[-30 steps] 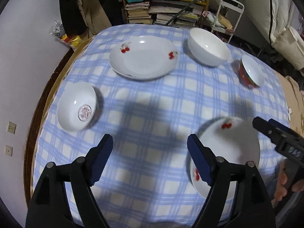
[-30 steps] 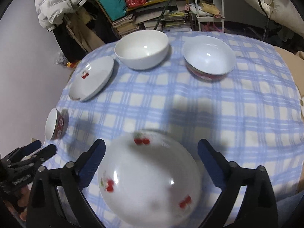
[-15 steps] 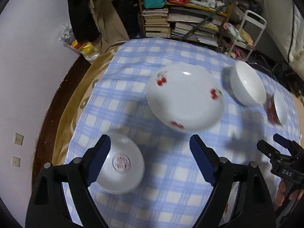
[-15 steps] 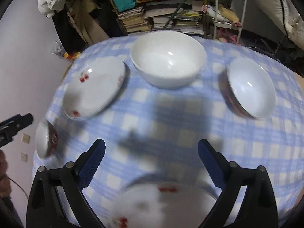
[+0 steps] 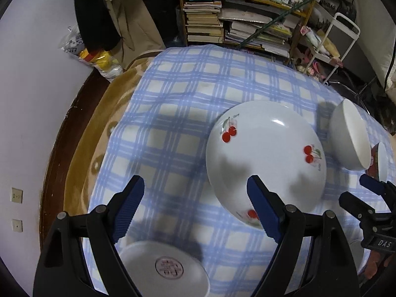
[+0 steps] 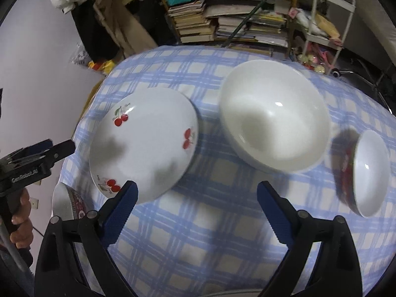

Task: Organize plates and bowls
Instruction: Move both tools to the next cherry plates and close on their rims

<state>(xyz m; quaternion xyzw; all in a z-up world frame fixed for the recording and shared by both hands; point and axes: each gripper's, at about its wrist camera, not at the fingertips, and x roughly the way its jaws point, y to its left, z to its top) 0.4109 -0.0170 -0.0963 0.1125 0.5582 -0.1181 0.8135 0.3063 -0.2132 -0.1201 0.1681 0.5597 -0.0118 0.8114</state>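
- Left wrist view: the left gripper [image 5: 194,206] stands wide apart and empty above the checked tablecloth [image 5: 173,113]. Its right pad overlaps the cherry plate [image 5: 264,158] at 5 o'clock of that plate, though no contact can be made out.
- At 6 o'clock of this view sits a small bowl [image 5: 163,269] with a round mark inside, partly cut off by the frame and the gripper's arms.
- Right wrist view: the right gripper [image 6: 195,212] is empty too, its jaws closing slightly while nothing lies between them. The big white bowl [image 6: 274,118] sits at 1 o'clock of it, and the red-sided bowl [image 6: 366,173] at 3 o'clock.
- Risk, as I judge it: both grippers hover near the same plate, so reaching together could knock one tool against the other or tip the plate's rim.
- A pad closing on smooth glazed china could slip, and the loose cloth might drag a bowl along.
- Hard to tell: motion blur softens the bowl edges, and something white along the bottom edge of the right view is too cropped to name.
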